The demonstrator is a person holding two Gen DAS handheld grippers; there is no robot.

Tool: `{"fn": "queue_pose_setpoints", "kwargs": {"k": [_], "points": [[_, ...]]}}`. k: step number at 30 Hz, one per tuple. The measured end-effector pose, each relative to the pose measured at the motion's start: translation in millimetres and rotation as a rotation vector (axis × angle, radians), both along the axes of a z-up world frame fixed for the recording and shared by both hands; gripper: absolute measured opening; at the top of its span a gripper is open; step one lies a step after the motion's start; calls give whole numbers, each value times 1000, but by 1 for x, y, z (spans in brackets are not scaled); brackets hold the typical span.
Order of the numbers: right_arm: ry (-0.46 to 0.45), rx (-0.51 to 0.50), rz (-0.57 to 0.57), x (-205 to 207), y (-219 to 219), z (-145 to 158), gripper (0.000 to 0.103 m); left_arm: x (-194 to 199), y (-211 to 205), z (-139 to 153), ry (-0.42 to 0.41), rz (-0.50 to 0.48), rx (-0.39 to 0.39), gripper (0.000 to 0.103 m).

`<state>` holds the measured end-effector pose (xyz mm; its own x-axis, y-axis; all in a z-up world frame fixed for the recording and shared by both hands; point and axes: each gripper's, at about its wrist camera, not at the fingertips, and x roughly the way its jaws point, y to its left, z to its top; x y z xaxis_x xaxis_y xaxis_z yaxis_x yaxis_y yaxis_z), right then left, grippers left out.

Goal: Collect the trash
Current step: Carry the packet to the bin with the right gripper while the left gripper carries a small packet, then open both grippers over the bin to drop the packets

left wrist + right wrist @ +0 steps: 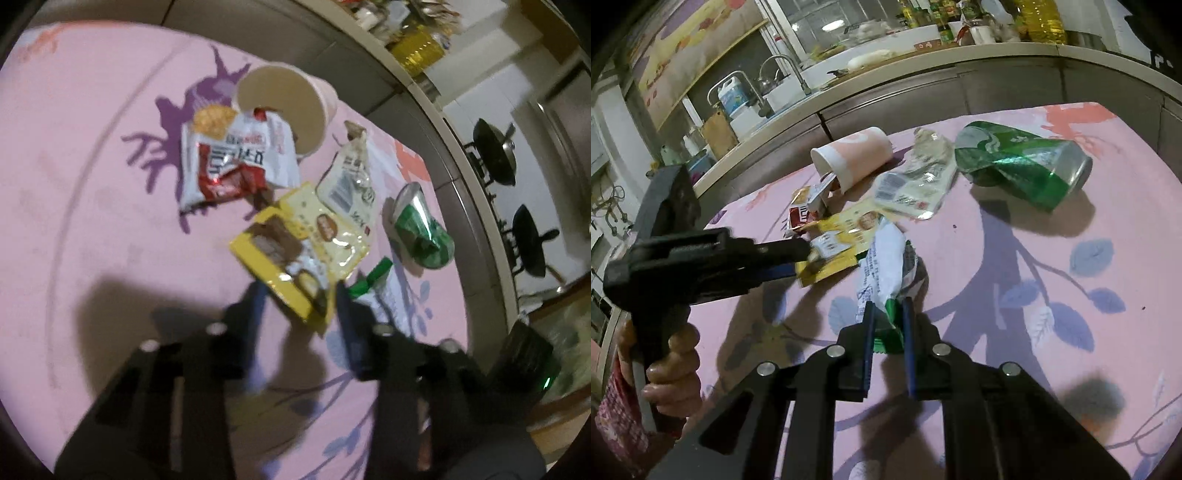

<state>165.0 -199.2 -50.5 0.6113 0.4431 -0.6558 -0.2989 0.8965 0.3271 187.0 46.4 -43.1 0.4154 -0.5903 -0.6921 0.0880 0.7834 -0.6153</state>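
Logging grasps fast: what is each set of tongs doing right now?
Left tongs: open around the yellow wrapper, not clamped.
Right tongs: closed on the green-and-white wrapper.

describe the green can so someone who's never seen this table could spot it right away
On the pink floral tablecloth, look past the heap of snack wrappers toward the edge nearest the kitchen counter. The green can lies on its side there, beside a pale crumpled wrapper. It is the only metal piece: shiny, green and silver, crushed in the middle.
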Motion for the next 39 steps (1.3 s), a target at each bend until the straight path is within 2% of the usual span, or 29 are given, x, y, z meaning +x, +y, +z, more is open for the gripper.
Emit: {"fn": "queue_pose_setpoints", "kwargs": {"k": [1, 2, 4, 12, 20, 25, 31, 39], "points": [[2, 3, 1, -1, 0, 0, 11, 2, -2, -1, 10, 7, -3, 19], [3, 5, 0, 0, 0, 0, 11, 4, -6, -3, 19, 12, -3, 6], [6, 6, 3, -2, -1, 0, 11, 4, -11, -2, 16, 2, 0, 0], [-13, 55, -76, -13, -28, 8, 11, -33, -34, 18, -80, -116, 68, 0], [-47, 120, -148, -30, -60, 20, 11, -67, -32, 47, -166, -179, 55, 0], [-66, 140, -206, -51, -89, 23, 11, -85, -54, 66, -218, -244, 73, 0], [-101, 152, -360, -90, -149, 22, 11, -88, -130, 88, -268, -401, 70, 0], [-138, 189, -718, -153, -293, 11, 11, -88, -306, 103, -324, -693, 95, 0]]}}
